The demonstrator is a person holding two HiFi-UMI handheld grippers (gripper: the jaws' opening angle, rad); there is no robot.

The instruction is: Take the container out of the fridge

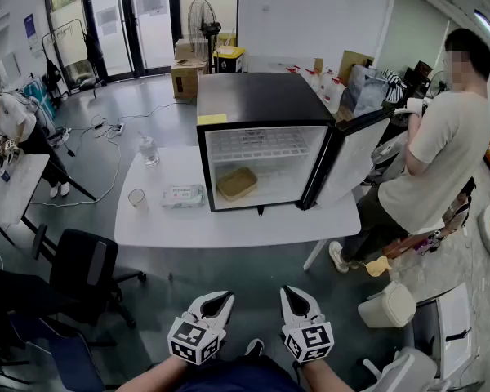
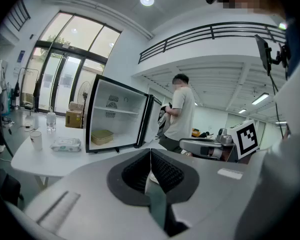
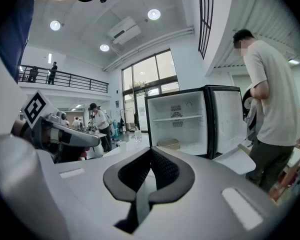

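Observation:
A small black fridge (image 1: 265, 104) stands on the white table (image 1: 229, 227) with its door (image 1: 351, 158) swung open to the right. Inside, on its floor, lies a flat tan container (image 1: 237, 183), also seen as the container (image 2: 102, 136) and the container (image 3: 168, 144). My left gripper (image 1: 215, 302) and right gripper (image 1: 295, 299) hover low at the frame's bottom, well short of the table, side by side. Both are shut with nothing between their jaws. The left gripper (image 2: 150, 151) and right gripper (image 3: 151, 151) point towards the fridge.
A person in a white shirt (image 1: 437, 162) stands right of the open door. On the table's left lie a wipes pack (image 1: 183, 196), a glass (image 1: 136, 198) and a water bottle (image 1: 149, 149). A black office chair (image 1: 82, 272) stands front left, a white bin (image 1: 388, 305) front right.

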